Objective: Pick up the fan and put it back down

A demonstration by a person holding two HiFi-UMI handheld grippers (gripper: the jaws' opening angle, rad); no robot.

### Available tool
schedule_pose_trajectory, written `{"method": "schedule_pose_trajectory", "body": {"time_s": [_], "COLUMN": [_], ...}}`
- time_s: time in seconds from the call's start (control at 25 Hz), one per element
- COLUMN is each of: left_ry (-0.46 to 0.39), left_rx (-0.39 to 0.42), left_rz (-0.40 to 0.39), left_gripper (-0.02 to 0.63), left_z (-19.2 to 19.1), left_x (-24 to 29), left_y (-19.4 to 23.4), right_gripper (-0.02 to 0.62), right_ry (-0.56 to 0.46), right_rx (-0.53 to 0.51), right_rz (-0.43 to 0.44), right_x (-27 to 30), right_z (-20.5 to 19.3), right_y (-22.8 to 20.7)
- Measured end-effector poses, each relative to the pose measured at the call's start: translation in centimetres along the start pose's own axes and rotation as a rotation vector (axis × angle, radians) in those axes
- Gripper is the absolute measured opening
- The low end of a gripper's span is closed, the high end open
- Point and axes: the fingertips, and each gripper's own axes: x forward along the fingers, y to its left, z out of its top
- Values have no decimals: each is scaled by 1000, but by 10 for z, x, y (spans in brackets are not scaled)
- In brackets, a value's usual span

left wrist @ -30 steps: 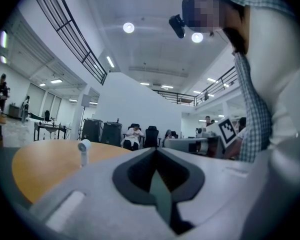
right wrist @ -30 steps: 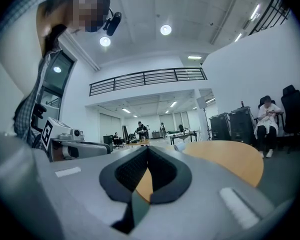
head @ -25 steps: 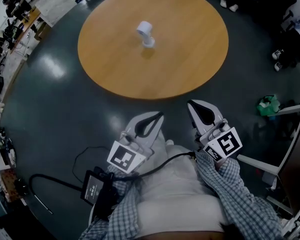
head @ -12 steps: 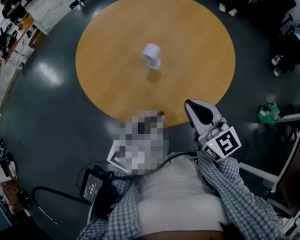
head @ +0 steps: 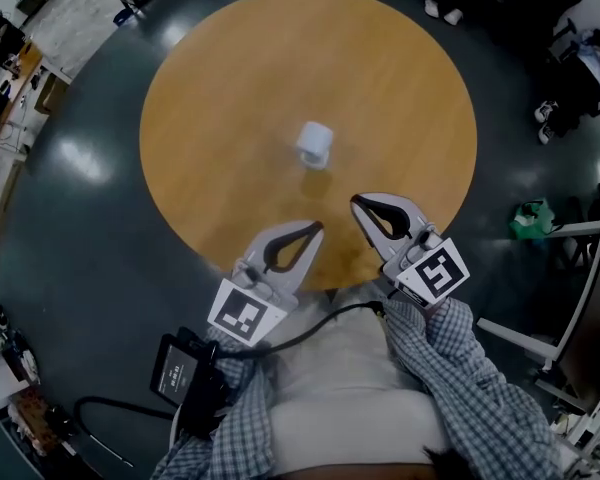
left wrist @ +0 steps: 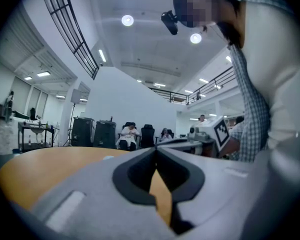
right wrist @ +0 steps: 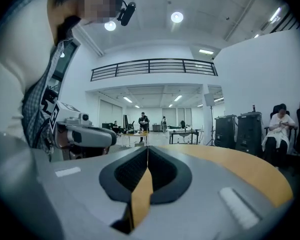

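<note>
Tongs nearest: grey moulded-plastic left tongs (head: 312, 232) and matching right tongs (head: 364, 206), both clenched tip to tip, nothing between textured black pads, hovering over near rim of round, smooth honey-coloured wooden surface (head: 210, 118). Beyond, small white plastic fan (head: 315, 144), rounded drum head on short base, stands near surface middle, well apart from both. Judgement: task at outset; reach, grasp, lift, set-down all left. Glossy dark floor (head: 90, 218) rings surface.

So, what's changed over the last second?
The left tool and right tool moved forward, from over the floor to over the near edge of the round table, closing on the white fan. Nothing was gripped. Both stay shut and empty, and the fan is untouched.
</note>
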Motion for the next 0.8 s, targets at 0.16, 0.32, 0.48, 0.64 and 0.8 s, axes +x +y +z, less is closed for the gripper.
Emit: {"method": "schedule_pose_trajectory", "body": {"time_s": [0.16, 0.32, 0.48, 0.64, 0.8], "left_ry": [-14, 15, 29, 66, 108], "left_rx": [-27, -31, -39, -39, -25], "left_rz": [24, 69, 120, 136, 122], "left_gripper": [0, 0, 0, 0, 0], "left_z": [-2, -11, -16, -27, -37], "left_x": [1, 0, -5, -3, 2], "left_y": [11, 22, 36, 37, 37], "right_gripper": [43, 97, 168, 231, 247], "right_ry": [53, 101, 174, 210, 224], "right_rx": [-9, 26, 42, 66, 52], "right_rz": [29, 36, 40, 31, 62], "right_x": [16, 32, 56, 78, 100], "right_z": [-24, -54, -89, -118, -133], "right_y": [-14, -31, -48, -64, -66]}}
